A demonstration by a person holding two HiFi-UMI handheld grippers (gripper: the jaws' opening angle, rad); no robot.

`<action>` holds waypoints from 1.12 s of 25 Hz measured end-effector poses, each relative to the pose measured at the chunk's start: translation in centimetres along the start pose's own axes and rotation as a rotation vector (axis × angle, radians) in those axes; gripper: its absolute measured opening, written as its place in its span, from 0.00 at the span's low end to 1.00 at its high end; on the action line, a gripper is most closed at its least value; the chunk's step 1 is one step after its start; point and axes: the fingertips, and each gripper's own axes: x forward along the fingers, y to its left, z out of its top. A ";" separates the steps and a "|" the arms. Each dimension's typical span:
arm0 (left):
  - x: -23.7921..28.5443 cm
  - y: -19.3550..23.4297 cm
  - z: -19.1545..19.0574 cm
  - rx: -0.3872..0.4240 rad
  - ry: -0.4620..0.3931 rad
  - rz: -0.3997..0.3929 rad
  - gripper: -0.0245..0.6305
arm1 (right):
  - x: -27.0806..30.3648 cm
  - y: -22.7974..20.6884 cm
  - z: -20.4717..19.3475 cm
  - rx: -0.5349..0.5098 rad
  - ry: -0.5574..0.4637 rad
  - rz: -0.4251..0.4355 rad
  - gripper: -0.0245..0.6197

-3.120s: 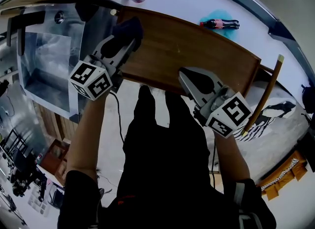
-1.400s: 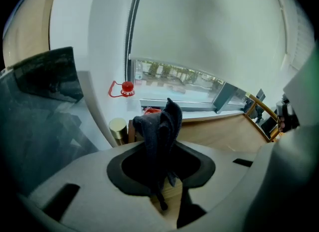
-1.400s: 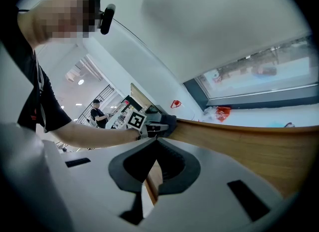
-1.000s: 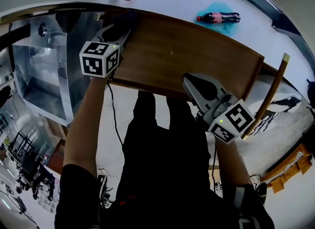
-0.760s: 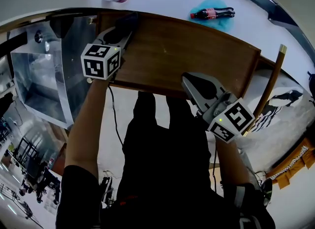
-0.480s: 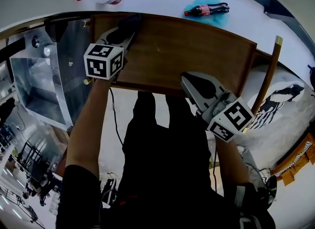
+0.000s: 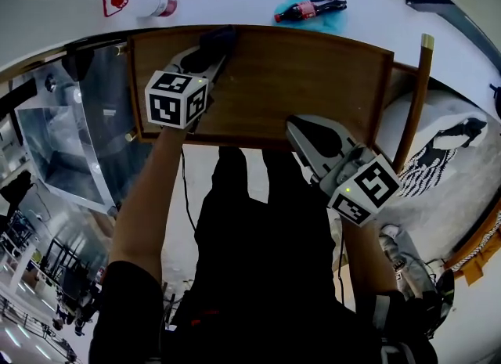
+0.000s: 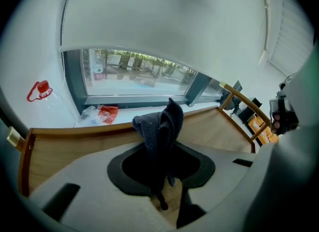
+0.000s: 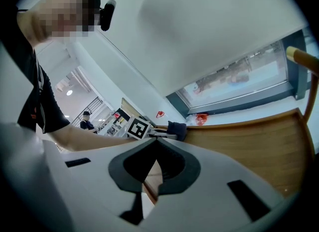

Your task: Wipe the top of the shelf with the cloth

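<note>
The brown wooden shelf top (image 7: 297,73) fills the upper middle of the head view. My left gripper (image 7: 210,55) is over its left part near the far edge, shut on a dark grey cloth (image 7: 218,40) that bunches past the jaw tips. In the left gripper view the cloth (image 8: 162,123) stands up between the jaws of my left gripper (image 8: 162,148), over the shelf top (image 8: 214,128). My right gripper (image 7: 291,125) rests at the shelf's near edge, shut and empty. From the right gripper view, its jaws (image 9: 155,141) meet, and the cloth (image 9: 177,128) shows beyond.
A cola bottle (image 7: 307,9) lies on something blue on the white surface beyond the shelf. A red-labelled plastic bottle (image 7: 145,2) lies further left. A wooden post (image 7: 411,96) rises at the shelf's right end. A shiny clear panel (image 7: 70,135) borders the left side.
My left gripper has carried the cloth from the shelf's far left corner to the right along the far edge. The right gripper has stayed at the near edge.
</note>
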 end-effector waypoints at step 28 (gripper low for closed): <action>9.4 -16.3 3.3 0.201 0.066 -0.229 0.22 | -9.0 -4.4 -0.5 0.077 -0.140 -0.123 0.05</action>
